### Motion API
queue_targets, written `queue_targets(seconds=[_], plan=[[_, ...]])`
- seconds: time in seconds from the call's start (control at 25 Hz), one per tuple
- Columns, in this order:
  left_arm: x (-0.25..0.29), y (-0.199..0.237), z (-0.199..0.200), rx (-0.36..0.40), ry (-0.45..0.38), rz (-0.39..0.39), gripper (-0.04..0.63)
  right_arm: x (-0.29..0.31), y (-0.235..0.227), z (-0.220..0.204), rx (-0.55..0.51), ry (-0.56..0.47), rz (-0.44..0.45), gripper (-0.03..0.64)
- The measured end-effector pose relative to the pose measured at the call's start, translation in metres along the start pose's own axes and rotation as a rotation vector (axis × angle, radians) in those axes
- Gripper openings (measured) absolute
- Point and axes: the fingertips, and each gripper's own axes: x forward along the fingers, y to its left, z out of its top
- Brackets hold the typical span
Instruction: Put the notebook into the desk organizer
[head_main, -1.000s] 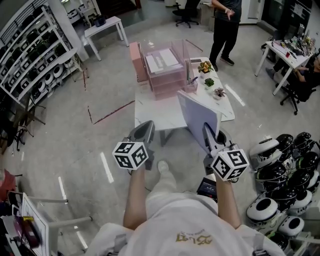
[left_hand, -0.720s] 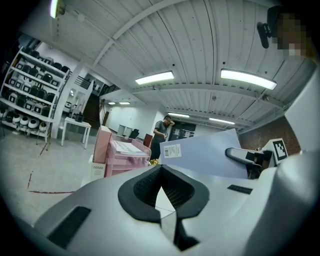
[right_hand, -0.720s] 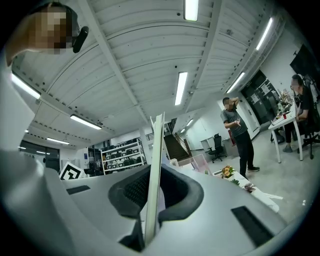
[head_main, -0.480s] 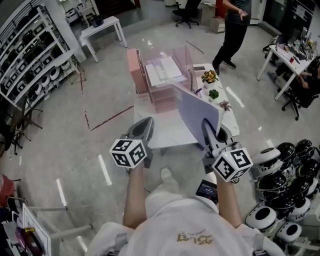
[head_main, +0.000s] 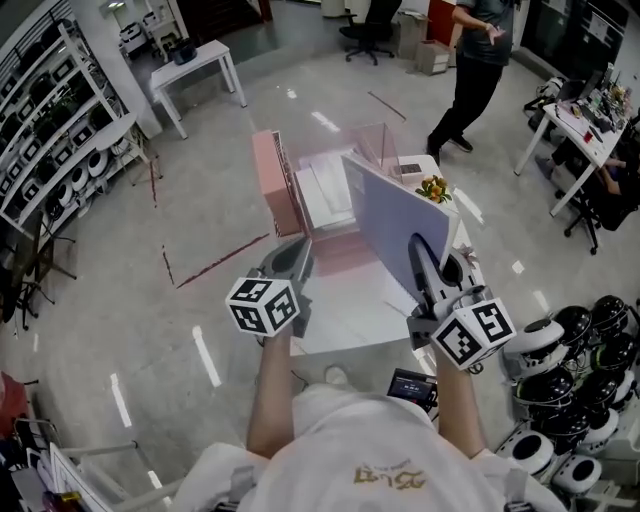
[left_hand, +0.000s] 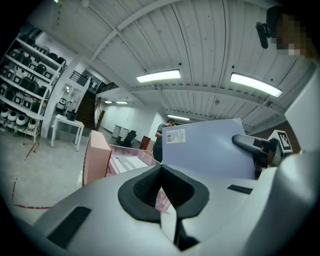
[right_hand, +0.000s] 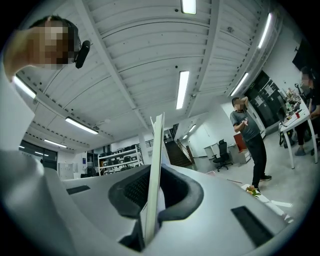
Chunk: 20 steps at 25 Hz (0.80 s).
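A large lavender notebook (head_main: 395, 225) stands upright on edge, with my right gripper (head_main: 418, 252) shut on its near lower edge. In the right gripper view the notebook (right_hand: 156, 150) shows edge-on between the pads of the right gripper (right_hand: 155, 172). The pink desk organizer (head_main: 300, 190) stands on the white table (head_main: 340, 320), just left of and behind the notebook. My left gripper (head_main: 297, 252) hovers over the table's near left part, shut and empty. In the left gripper view the left gripper (left_hand: 161, 172) faces the organizer (left_hand: 97, 160), with the notebook (left_hand: 210, 150) to its right.
A small potted plant (head_main: 435, 188) sits at the table's right side, behind the notebook. A person (head_main: 480, 70) walks beyond the table. Shelves of helmets (head_main: 50, 120) line the left wall and more helmets (head_main: 575, 345) lie on the floor at right. A white side table (head_main: 195, 65) stands far left.
Both grippers and the notebook have moved forward to the table, and the notebook has risen slightly, now beside the organizer. The person at the back has stepped to the right.
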Motion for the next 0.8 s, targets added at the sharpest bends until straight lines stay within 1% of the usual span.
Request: queue_targets(seconds=[0.12, 0.4, 0.64, 0.8], plan=[[0.018, 0.021, 0.006, -0.003, 0.013, -0.015, 0.018, 0.030, -0.009, -0.003, 0.015, -0.003, -0.012, 0.043], [0.051, 0.057, 0.001, -0.009, 0.061, -0.060, 0.017, 0.079, -0.021, -0.015, 0.017, -0.007, -0.039, 0.043], [0.067, 0.069, -0.002, -0.009, 0.087, -0.110, 0.018, 0.097, -0.033, -0.027, -0.041, 0.006, -0.081, 0.043], [0.073, 0.068, -0.007, -0.011, 0.103, -0.133, 0.017, 0.097, -0.037, -0.029, -0.076, 0.005, -0.106, 0.043]])
